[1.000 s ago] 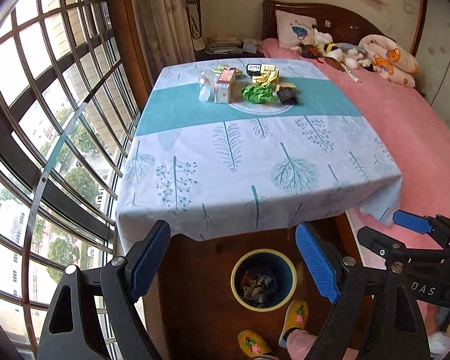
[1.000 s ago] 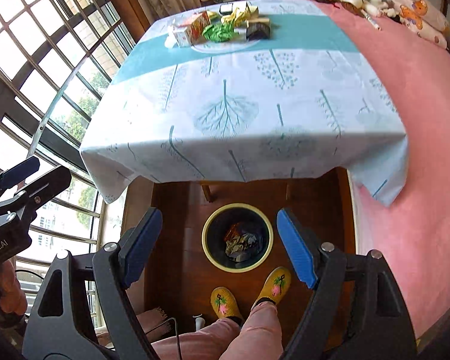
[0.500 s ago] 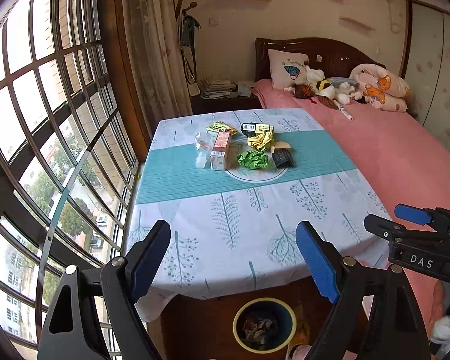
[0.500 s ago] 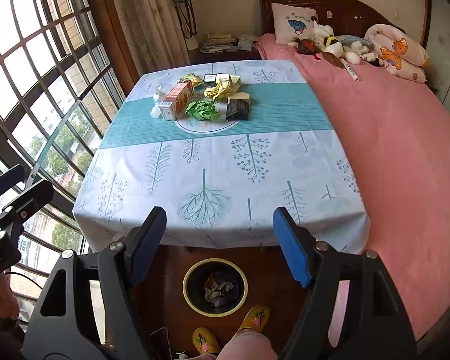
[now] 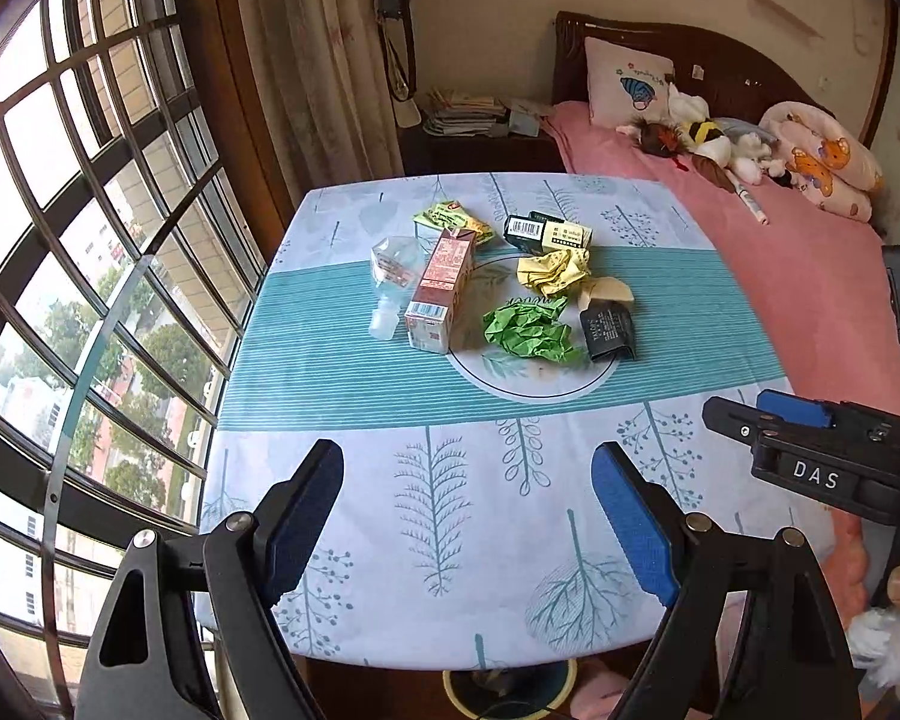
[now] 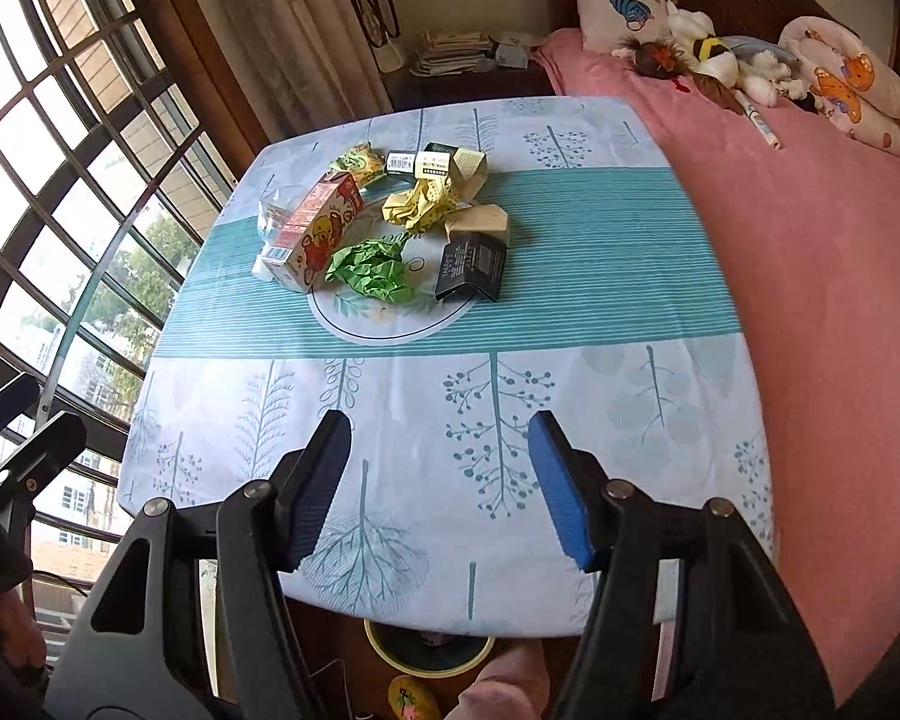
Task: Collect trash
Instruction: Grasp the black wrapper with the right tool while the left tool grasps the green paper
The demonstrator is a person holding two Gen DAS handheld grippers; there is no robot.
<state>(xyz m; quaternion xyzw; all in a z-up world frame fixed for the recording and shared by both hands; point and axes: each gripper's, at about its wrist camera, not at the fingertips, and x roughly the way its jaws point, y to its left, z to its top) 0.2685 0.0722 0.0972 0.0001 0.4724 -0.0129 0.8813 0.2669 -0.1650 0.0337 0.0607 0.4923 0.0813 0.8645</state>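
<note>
Trash sits heaped in the middle of the table (image 5: 354, 492), on the teal band of its tree-printed cloth, well ahead of both tools and touched by neither. To the right runs the pink bed (image 6: 810, 276), with soft toys (image 5: 720, 144) piled at its head. Under the near table edge the rim of the bin (image 6: 426, 657) peeks out by the person's feet, placed, I would judge, so that each piece has only a short way to travel.

In the heap, the milk carton (image 5: 441, 288) lies on its side with a crushed clear bottle (image 5: 390, 276) just beside it. A green paper ball (image 5: 531, 330) and a dark packet (image 5: 609, 330) lie nearest the person, a yellow crumpled paper (image 5: 552, 270) behind them, and flat boxes (image 5: 546, 234) with a green wrapper (image 5: 453, 219) at the far side.

The left gripper (image 5: 468, 531) hangs over the near cloth with its blue pads wide apart and nothing between them. The right gripper (image 6: 441, 486) has just been narrowing its jaws, yet they stand apart and empty. Both point down toward the heap, ready for a reach.
</note>
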